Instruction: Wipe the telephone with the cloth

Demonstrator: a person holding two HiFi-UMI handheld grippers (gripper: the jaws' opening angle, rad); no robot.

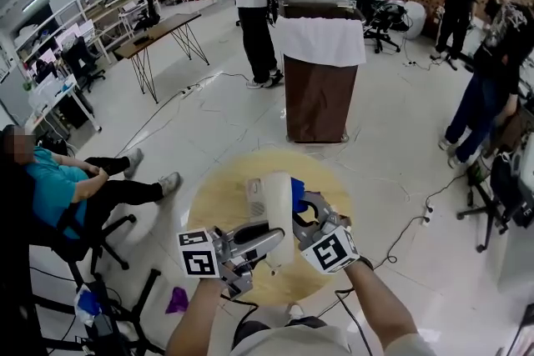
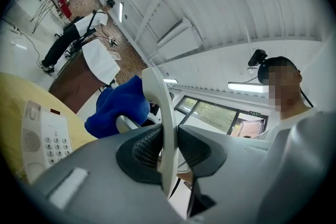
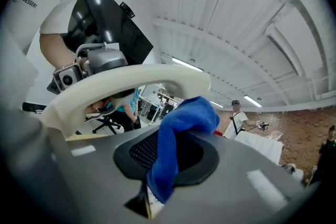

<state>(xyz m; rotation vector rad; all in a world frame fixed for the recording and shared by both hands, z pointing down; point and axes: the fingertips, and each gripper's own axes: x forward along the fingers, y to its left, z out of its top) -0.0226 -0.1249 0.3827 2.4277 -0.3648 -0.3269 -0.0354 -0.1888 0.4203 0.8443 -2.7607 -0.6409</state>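
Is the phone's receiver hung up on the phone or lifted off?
Lifted off. The left tool grips the white receiver in the air, while the phone base lies apart from it on the table.

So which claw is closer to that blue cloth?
Right. The right claw is clamped on the cloth itself. The left claw grips the handset, with the cloth just past its tips, against the handset.

The left forearm point(image 1: 198, 314) and right forearm point(image 1: 380, 306) are stretched toward the handset point(image 1: 279, 217). The left gripper point(image 1: 265, 240) is clamped across the handset's middle; the right gripper point(image 1: 302, 208), just right of the handset, is clamped on a blue cloth point(image 1: 298, 194).
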